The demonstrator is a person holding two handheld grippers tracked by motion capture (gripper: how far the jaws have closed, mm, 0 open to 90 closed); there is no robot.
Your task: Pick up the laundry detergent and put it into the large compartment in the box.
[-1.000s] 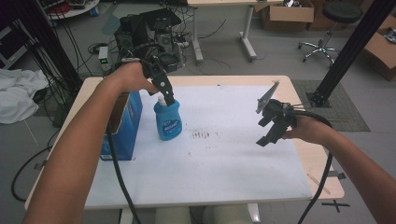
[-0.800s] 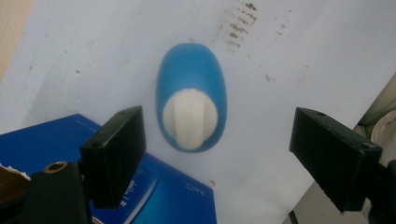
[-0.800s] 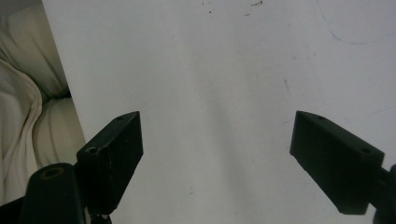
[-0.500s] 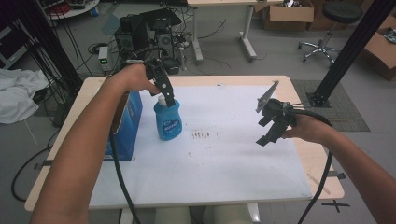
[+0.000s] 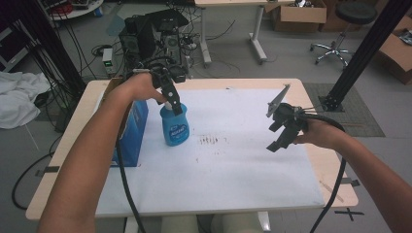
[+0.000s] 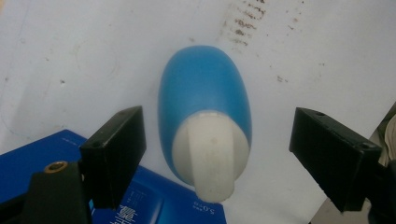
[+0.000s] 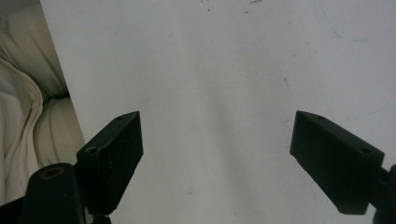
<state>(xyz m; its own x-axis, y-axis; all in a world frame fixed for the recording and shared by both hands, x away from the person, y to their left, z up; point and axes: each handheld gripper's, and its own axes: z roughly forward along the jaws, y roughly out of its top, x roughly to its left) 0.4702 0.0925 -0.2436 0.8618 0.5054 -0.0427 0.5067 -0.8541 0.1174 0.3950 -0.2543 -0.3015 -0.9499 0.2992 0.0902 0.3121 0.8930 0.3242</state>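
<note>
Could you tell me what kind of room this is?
Most likely a lab or workshop. A work table under a white sheet holds a blue bottle, a computer tower trailing many cables stands on the floor behind it, and cardboard boxes sit farther back.

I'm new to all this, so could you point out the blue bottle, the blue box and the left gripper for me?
blue bottle [image 5: 175,130], high view, on its label.
blue box [image 5: 134,133], high view, on its side face.
left gripper [image 6: 217,151], left gripper view, midway between its open fingers.
</note>
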